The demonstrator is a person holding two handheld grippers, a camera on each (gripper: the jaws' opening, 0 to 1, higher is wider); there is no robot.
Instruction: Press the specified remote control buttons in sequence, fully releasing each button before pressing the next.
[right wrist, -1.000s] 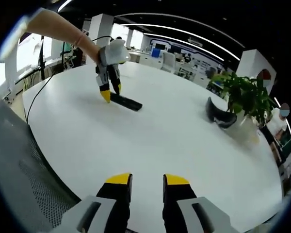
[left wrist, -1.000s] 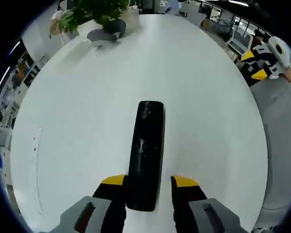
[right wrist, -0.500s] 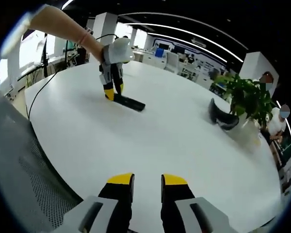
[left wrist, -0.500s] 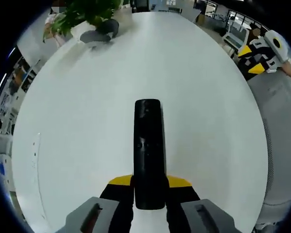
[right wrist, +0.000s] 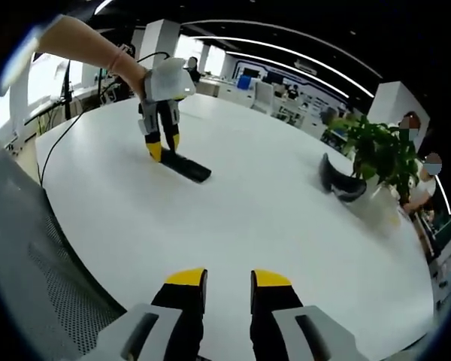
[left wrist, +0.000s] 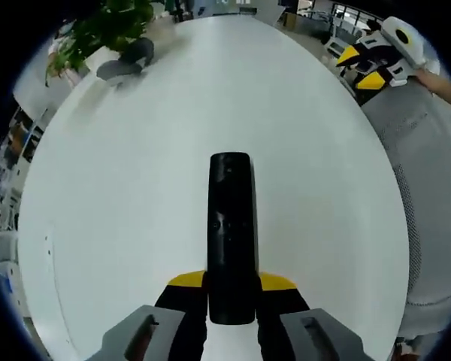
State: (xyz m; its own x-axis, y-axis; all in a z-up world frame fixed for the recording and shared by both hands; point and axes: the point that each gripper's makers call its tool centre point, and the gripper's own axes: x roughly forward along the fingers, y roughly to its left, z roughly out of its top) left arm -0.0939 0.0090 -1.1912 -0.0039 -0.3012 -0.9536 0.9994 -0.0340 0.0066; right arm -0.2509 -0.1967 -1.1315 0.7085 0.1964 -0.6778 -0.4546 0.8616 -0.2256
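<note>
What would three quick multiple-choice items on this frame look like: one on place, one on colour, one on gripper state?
1. Where is the long black remote control?
A. on the round white table, one end between the left gripper's jaws
B. beside the green potted plant
C. under the right gripper

2. What colour are the jaw tips of the right gripper?
A. red
B. yellow
C. blue

3. What state is the left gripper in?
A. wide open above the table
B. shut on the remote
C. shut on a cable

Answers: 1 A, the left gripper view shows the remote's near end between that gripper's jaws. 2 B, the tips are yellow on black jaws. 3 B, both jaws press the remote's sides.
</note>
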